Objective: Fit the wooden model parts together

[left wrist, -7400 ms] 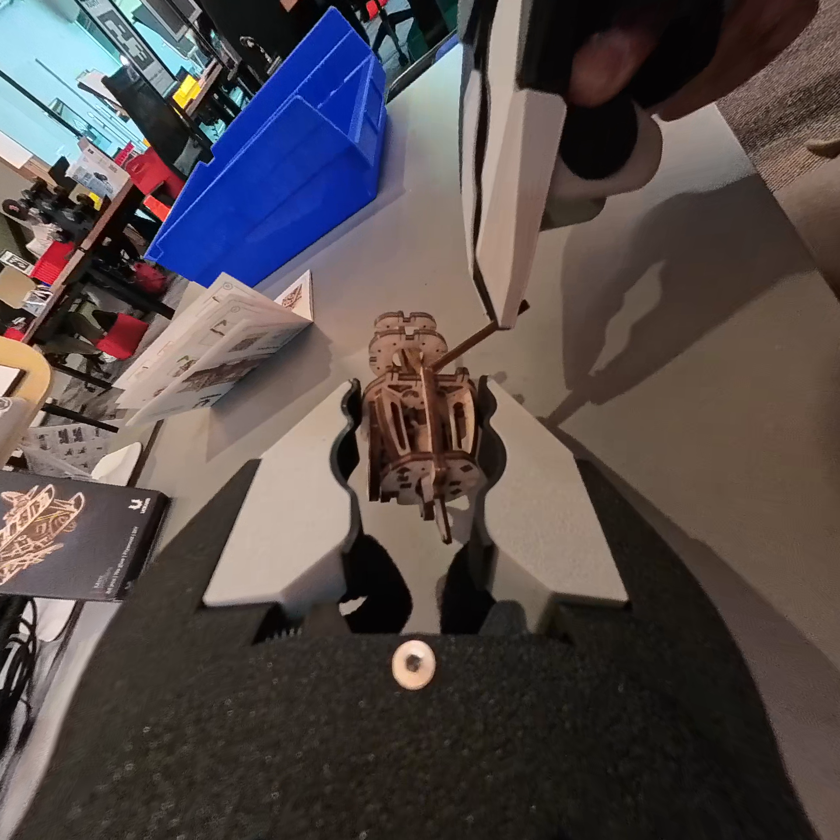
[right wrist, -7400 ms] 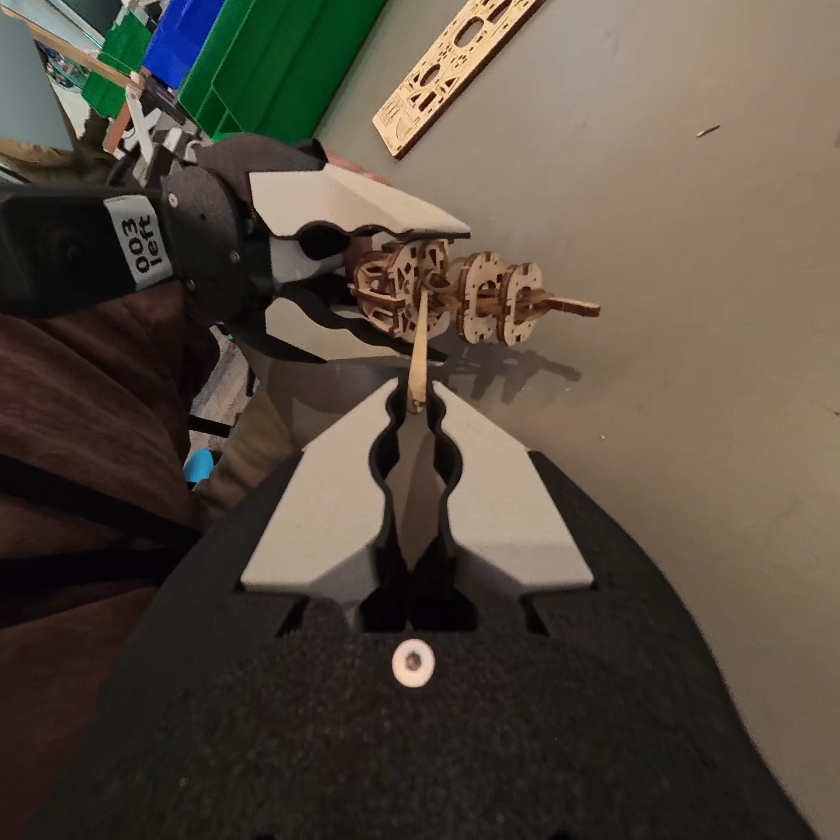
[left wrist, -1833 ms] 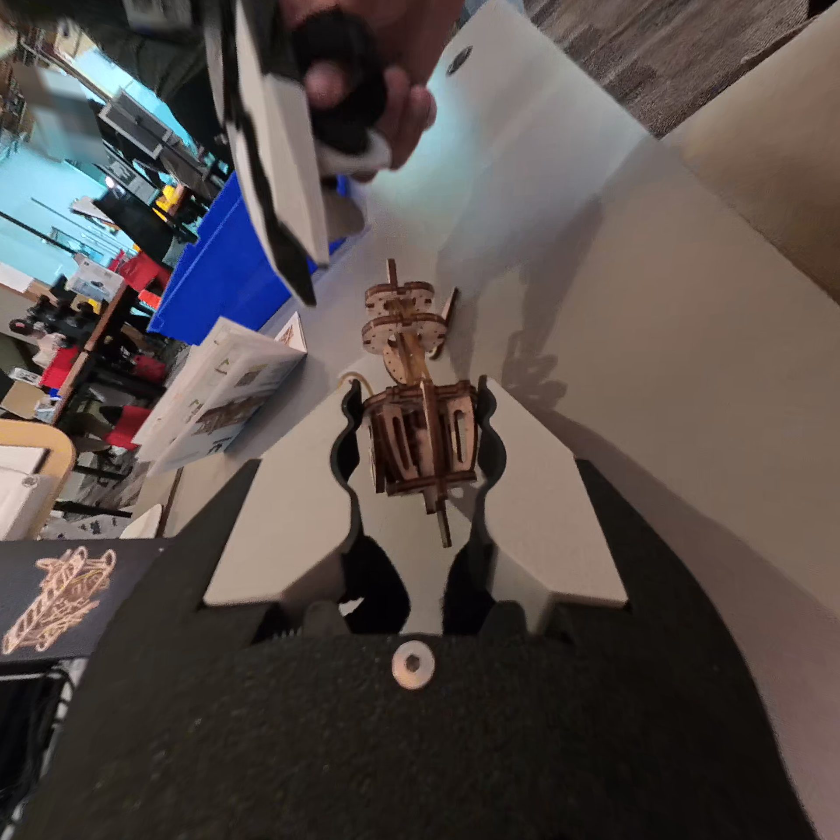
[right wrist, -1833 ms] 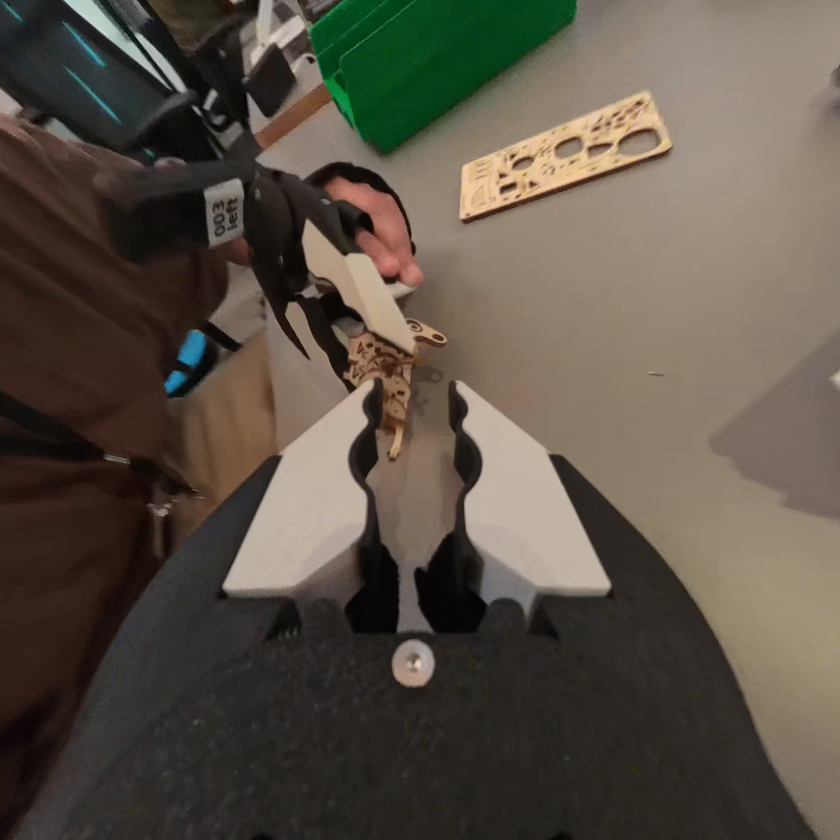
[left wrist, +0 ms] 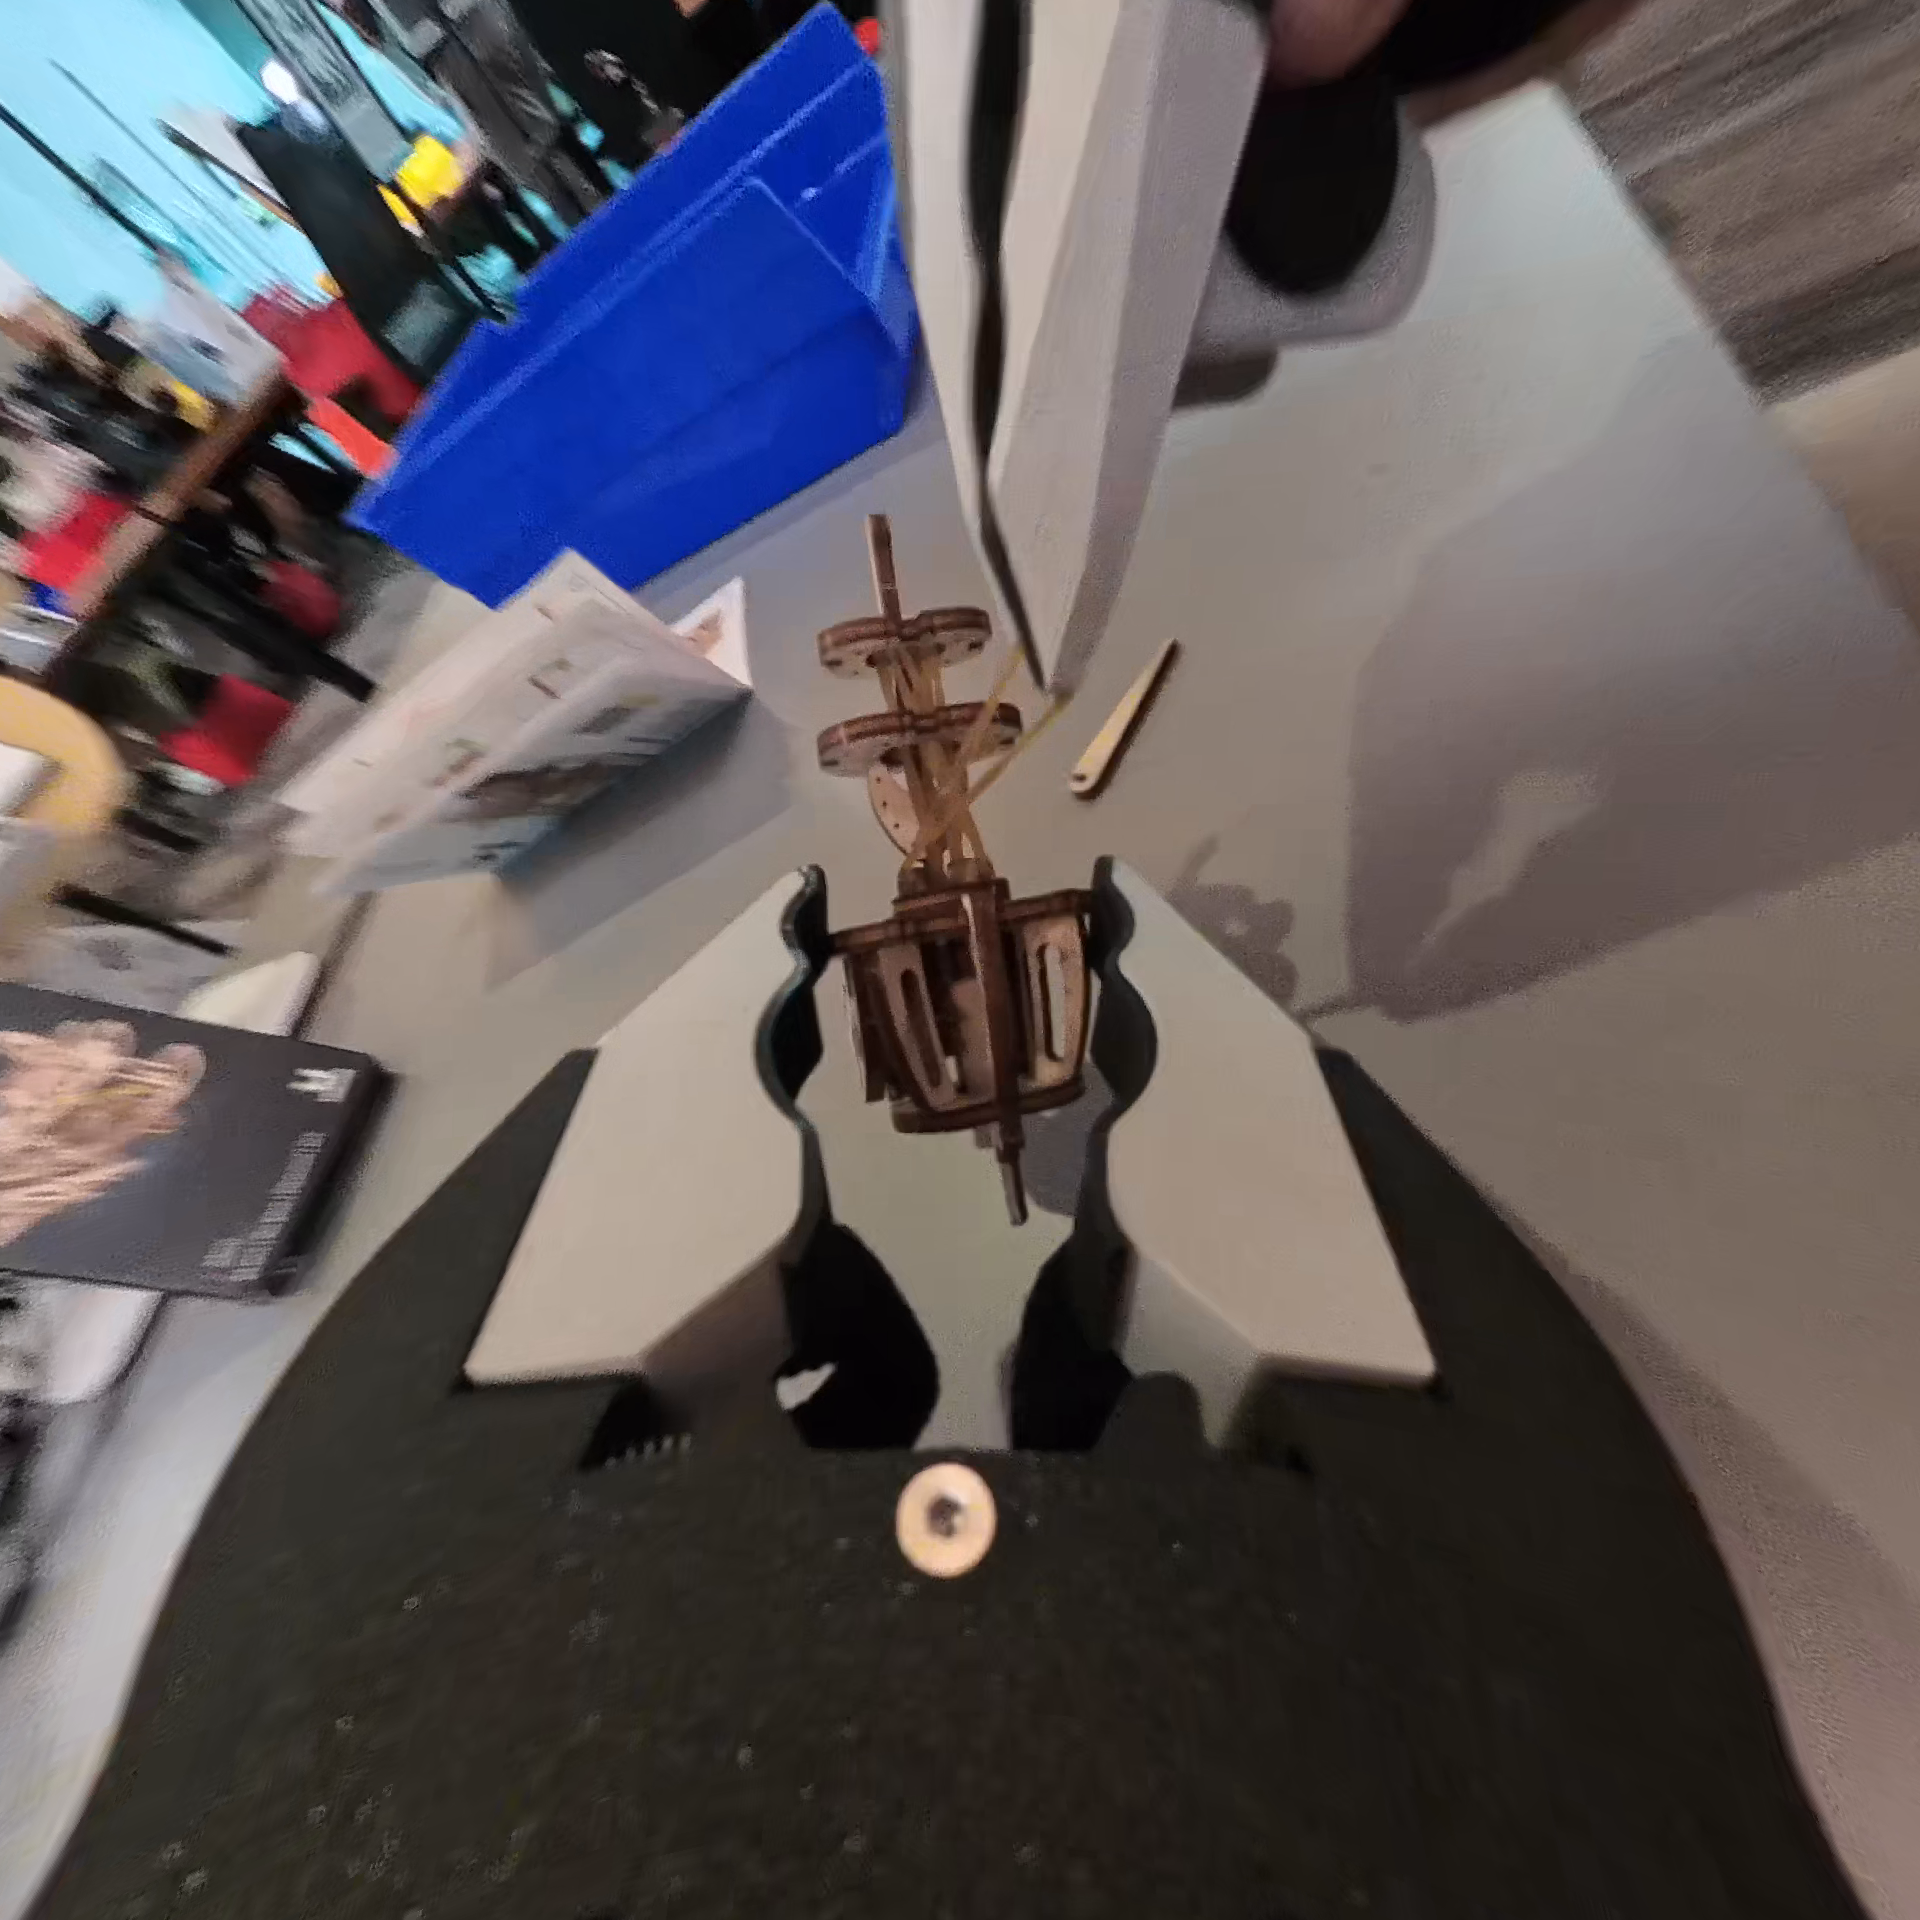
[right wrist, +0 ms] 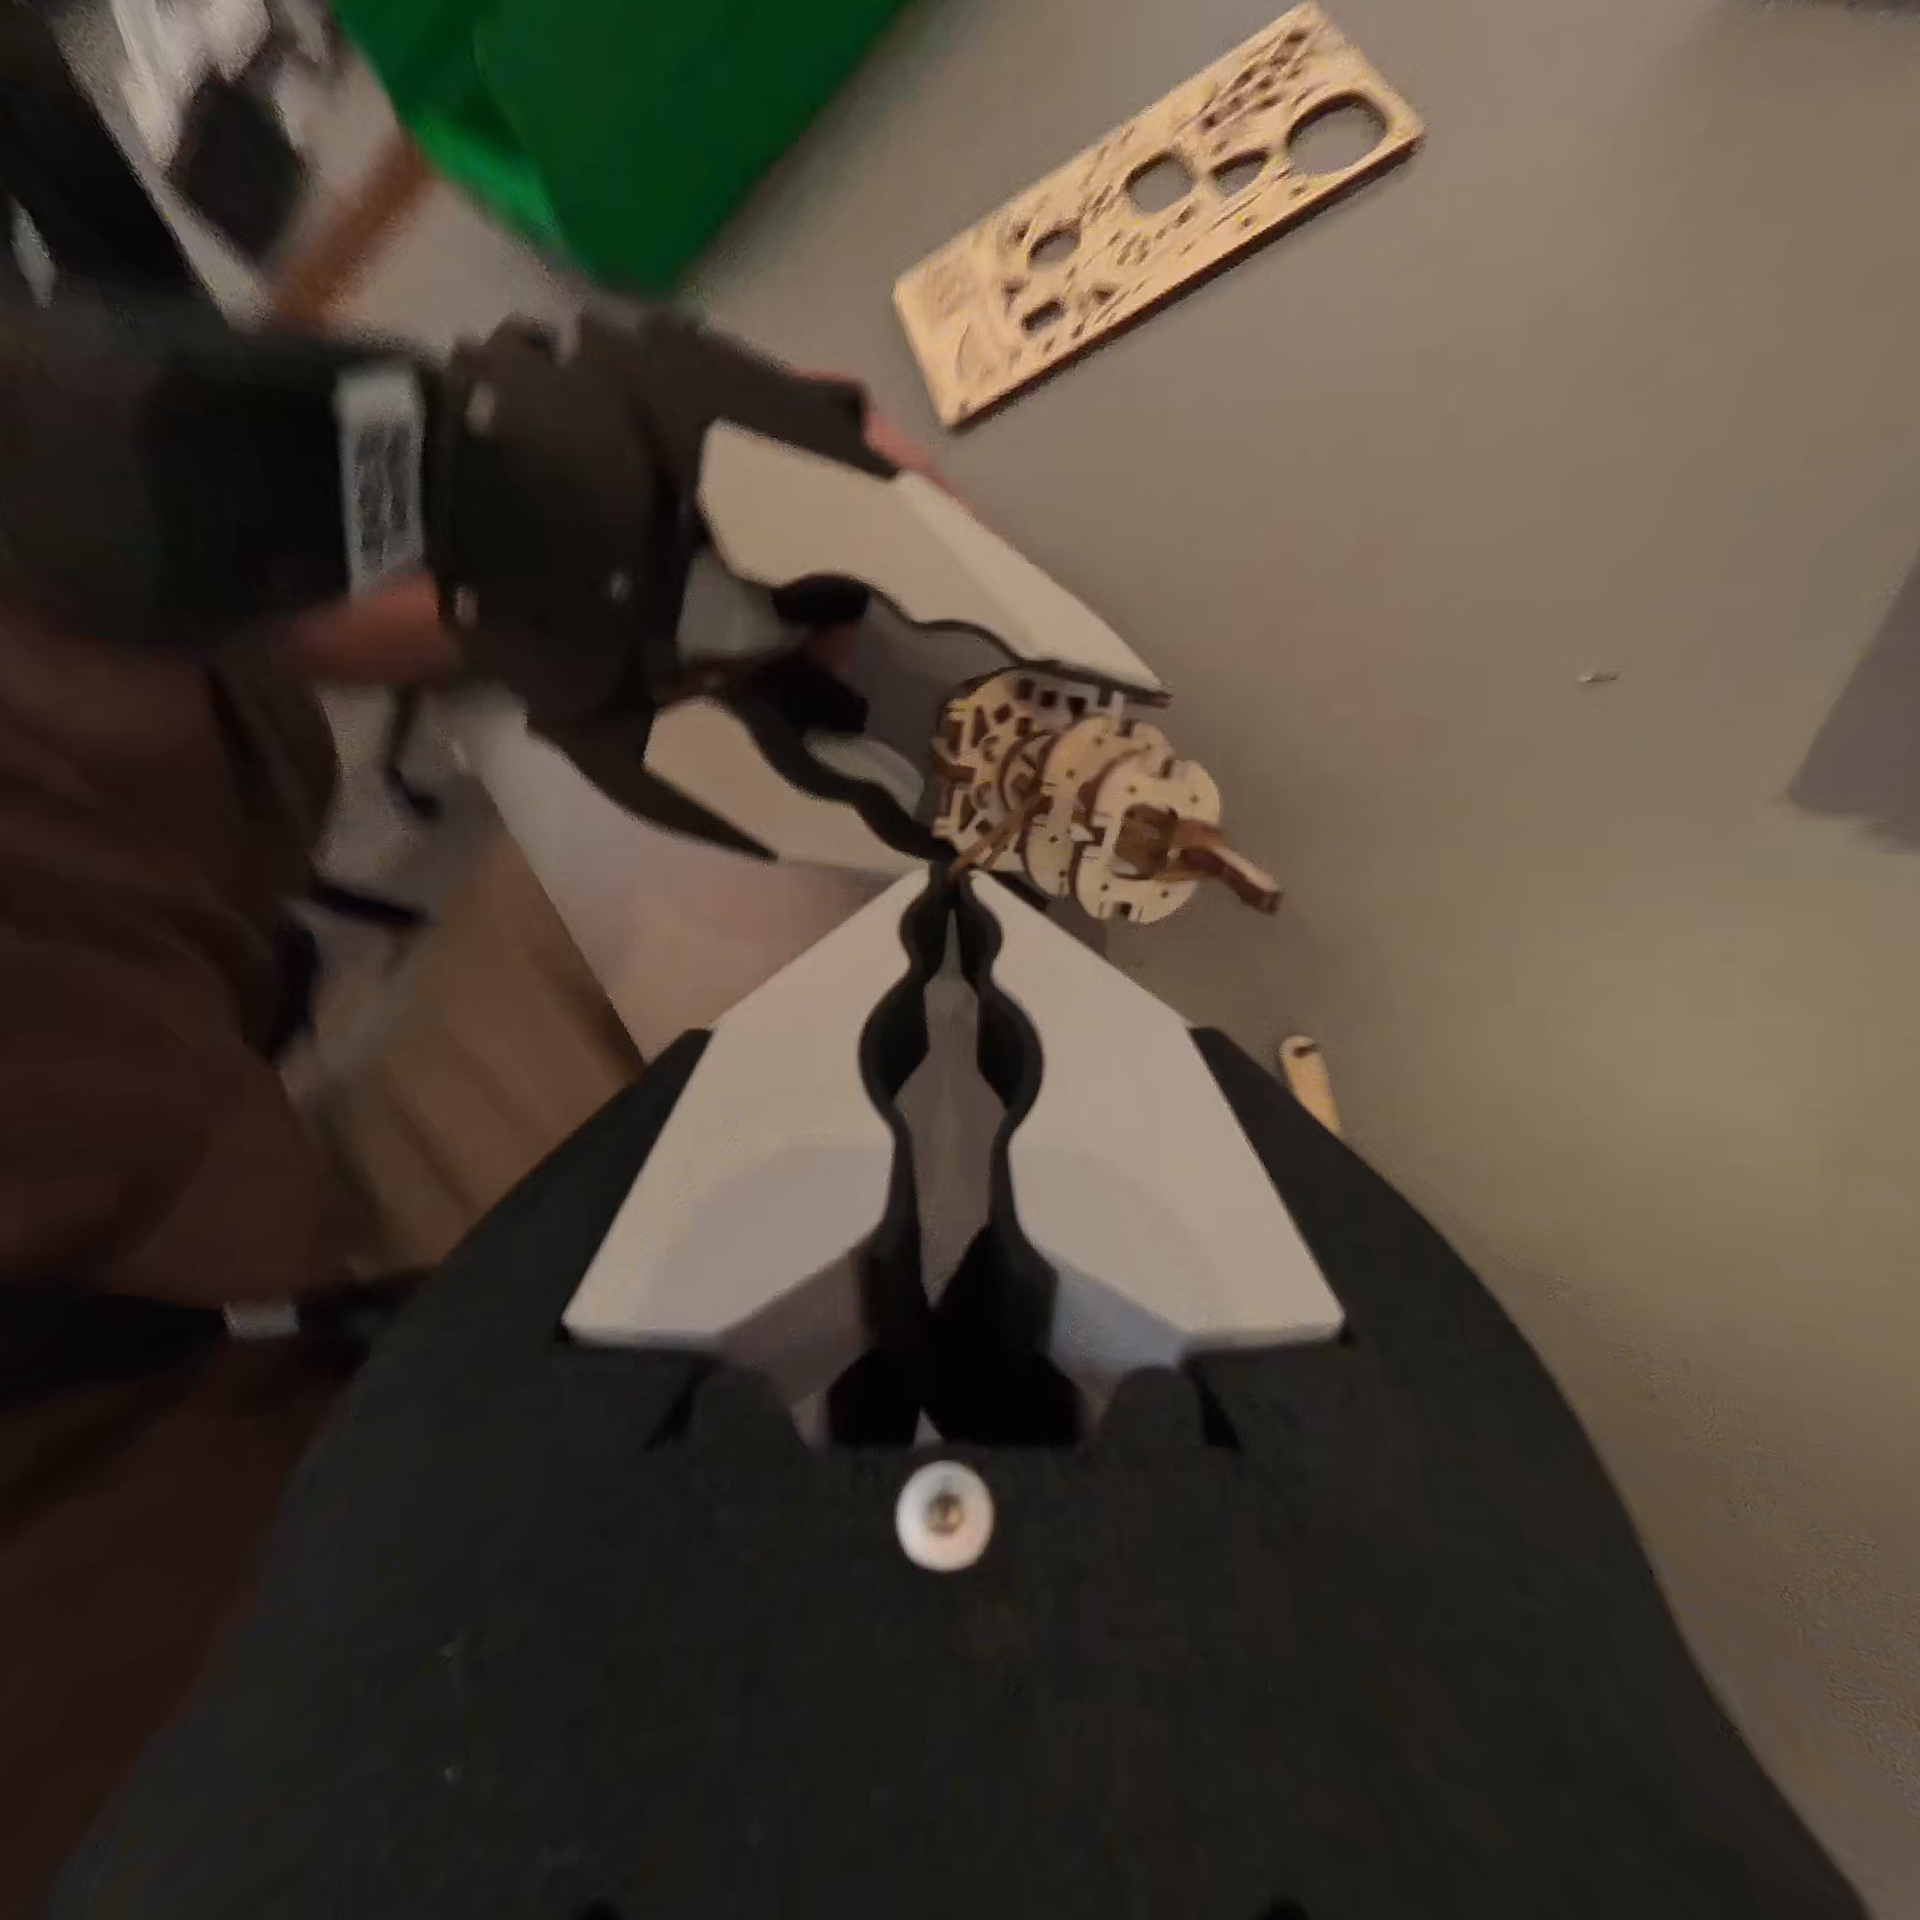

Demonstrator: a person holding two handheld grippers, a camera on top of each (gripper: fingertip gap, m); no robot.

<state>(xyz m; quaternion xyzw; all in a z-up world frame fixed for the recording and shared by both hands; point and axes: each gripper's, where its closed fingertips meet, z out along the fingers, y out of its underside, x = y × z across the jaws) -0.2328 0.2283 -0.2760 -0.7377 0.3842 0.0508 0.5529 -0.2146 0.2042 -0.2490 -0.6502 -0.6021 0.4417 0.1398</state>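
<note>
My left gripper (left wrist: 961,997) is clamped on the drum-shaped end of the wooden model (left wrist: 951,935), the slatted cage pinched between the 2 pale fingers so the shaft and its 2 scalloped discs stick out forward, clear of the grey table (left wrist: 1558,1039). I judge I hold it by the cage because that is the stoutest part, and it leaves the disc end free to work on.

My right gripper (right wrist: 948,894) is nearly shut, its tips pinching a thin yellowish elastic band (left wrist: 997,727) that runs from the tips down to the cage. In the left wrist view the band looks taut, 2 strands crossing the shaft. I take it I am stretching it toward a hook point on the model; where it seats I cannot tell, as the right wrist view is blurred.

The model is laser-cut plywood, thin, with dark burnt edges and small peg holes in the discs. It looks light and brittle, so a hard pull on the band could snap a slat.

Just beside the model, on the table, lies a loose flat wooden stick (left wrist: 1122,717) with a rounded end. Farther off lie the punched-out plywood sheet (right wrist: 1158,208), a folded instruction booklet (left wrist: 499,748), a dark box (left wrist: 156,1132), a blue bin (left wrist: 665,343) and a green bin (right wrist: 623,114).
</note>
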